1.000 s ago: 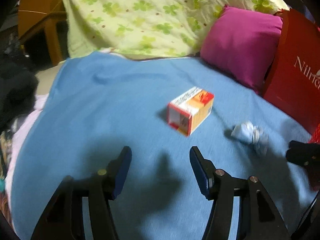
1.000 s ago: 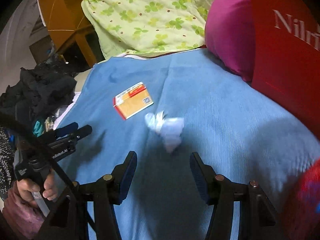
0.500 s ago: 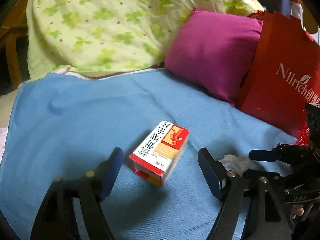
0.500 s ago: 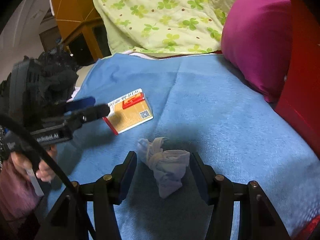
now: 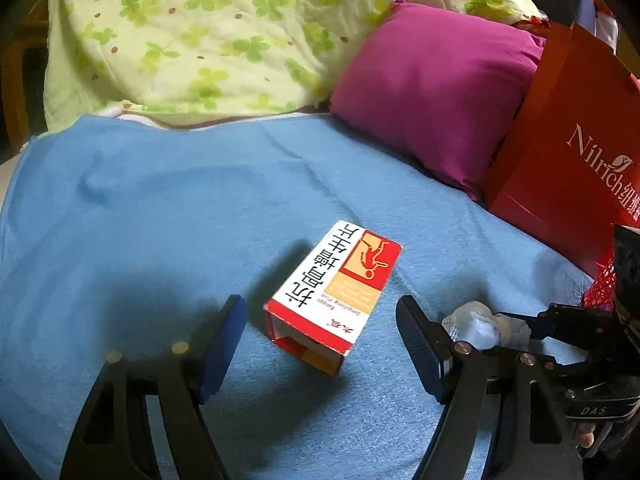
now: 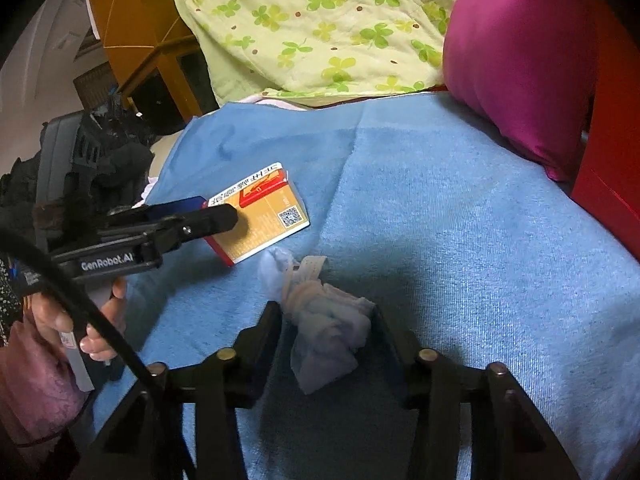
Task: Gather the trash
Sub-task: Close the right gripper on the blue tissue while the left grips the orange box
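Crumpled tissue (image 6: 326,330) is sitting squeezed inside the closing right hand-held gripper (image 6: 326,326); the left hand-held gripper (image 5: 320,340) is straddling the box (image 5: 334,290), gaping.

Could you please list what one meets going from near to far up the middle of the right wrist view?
Right gripper closing around the crumpled tissue → box → blue blanket → green clover quilt.

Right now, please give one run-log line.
left tongs: open around box | right tongs: closing on tissue | both on blanket
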Demonstrator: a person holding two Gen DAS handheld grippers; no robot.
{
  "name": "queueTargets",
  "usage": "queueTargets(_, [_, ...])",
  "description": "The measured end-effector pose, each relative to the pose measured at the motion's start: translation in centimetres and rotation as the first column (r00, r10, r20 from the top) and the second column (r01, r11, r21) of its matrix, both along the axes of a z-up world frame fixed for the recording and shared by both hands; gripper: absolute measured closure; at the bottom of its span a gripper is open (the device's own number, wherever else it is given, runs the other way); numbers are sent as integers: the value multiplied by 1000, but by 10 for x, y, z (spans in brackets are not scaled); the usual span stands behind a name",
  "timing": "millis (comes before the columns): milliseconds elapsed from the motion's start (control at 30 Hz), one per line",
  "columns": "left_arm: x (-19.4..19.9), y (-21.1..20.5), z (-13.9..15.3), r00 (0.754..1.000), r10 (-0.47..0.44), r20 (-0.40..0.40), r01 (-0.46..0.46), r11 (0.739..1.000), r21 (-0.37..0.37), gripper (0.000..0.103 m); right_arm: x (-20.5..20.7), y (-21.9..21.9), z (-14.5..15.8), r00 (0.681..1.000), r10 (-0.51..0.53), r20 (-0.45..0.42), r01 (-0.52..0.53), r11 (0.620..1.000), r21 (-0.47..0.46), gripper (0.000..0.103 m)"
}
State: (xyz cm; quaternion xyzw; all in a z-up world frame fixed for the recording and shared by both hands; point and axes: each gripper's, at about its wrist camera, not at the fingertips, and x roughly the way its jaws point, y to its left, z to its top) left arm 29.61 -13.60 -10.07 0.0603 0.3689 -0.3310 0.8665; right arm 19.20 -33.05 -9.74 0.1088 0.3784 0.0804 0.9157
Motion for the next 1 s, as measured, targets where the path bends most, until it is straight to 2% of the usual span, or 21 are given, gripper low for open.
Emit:
queueTargets(133, [2, 0, -2, 1000, -4, -21, 4, 1000, -24, 28, -7, 4, 4, 1000, -11, 9, 11, 1000, -4, 62])
queueTargets(267, [5, 1, -5, 999, -1, -49, -1, 1000, -31, 45, -16, 2, 5, 999, -41, 7, 41, 999, 1, 63])
queueTargets(667, [-2, 4, -4, 997, 45, -68, -49, 998, -45, 47, -63, -2, 28, 994, -99, 39, 98, 994, 38, 63])
queueTargets(1000, [-54, 23, 15, 995, 99, -23, -100, 995, -13, 48, -103, 15, 50, 994, -75, 77, 72, 996, 49, 63])
